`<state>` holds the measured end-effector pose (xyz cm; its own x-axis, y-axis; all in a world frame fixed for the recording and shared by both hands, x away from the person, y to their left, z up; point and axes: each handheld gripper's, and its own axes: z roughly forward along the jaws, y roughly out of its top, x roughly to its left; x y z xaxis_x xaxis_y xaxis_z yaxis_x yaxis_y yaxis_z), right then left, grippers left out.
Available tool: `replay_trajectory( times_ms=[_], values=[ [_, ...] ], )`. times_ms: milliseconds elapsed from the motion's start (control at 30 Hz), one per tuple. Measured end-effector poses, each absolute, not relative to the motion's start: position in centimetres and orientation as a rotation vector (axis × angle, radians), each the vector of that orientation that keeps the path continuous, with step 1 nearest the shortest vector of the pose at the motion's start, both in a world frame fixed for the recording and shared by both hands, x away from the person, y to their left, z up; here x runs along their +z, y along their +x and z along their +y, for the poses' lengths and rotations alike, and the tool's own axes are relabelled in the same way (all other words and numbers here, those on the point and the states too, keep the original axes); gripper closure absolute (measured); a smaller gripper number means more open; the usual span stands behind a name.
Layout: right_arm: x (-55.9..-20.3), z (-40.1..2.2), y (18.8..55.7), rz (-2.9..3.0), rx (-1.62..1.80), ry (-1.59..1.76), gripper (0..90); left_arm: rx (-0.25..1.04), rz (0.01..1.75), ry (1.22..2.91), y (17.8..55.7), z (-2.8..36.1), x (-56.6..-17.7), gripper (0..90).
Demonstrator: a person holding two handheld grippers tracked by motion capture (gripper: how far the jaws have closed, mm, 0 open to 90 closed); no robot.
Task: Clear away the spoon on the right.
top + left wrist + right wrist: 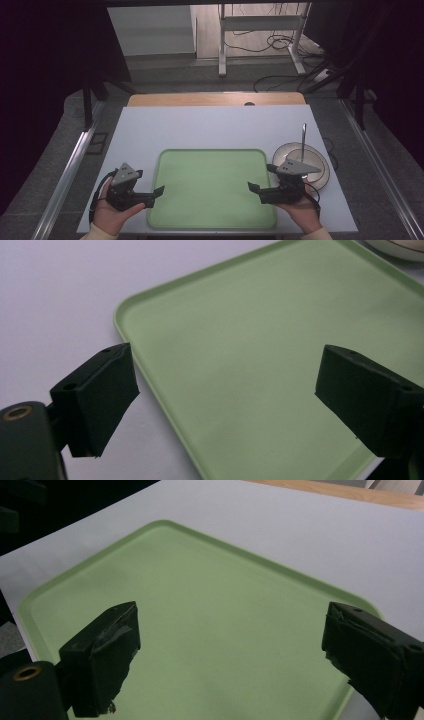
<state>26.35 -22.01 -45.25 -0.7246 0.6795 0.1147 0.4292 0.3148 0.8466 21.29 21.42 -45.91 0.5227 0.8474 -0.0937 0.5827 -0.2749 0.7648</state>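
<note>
High view: both grippers (159, 193) (252, 188) gaping, flanking green tray (212, 165).

Soft even light on the white table (210, 127), green tray (212, 187) pale and a bit washed out, dark room at 9 and 3 o'clock, faint shadows, high view grainy, near jaws slightly blurry

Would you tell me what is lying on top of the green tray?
Nothing: the green tray is bare across its visible surface. Both grippers' open jaws cover small patches at its side edges.
</note>
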Motion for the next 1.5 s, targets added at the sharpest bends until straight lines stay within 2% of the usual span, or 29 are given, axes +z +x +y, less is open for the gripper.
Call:
replay_trajectory(
  times_ms=[1033, 1500],
  values=[
    [-44.6, -21.0, 26.8, 2.369, 1.373, 0.960, 10.8, 0.438, 1.148, 2.032, 20.9, 21.2, -47.1, 9.8],
    [-42.6, -21.3, 27.7, 2.410, 1.368, 0.937, 15.5, 0.462, 1.149, 2.023, 20.7, 21.5, -46.8, 9.8]
  ],
)
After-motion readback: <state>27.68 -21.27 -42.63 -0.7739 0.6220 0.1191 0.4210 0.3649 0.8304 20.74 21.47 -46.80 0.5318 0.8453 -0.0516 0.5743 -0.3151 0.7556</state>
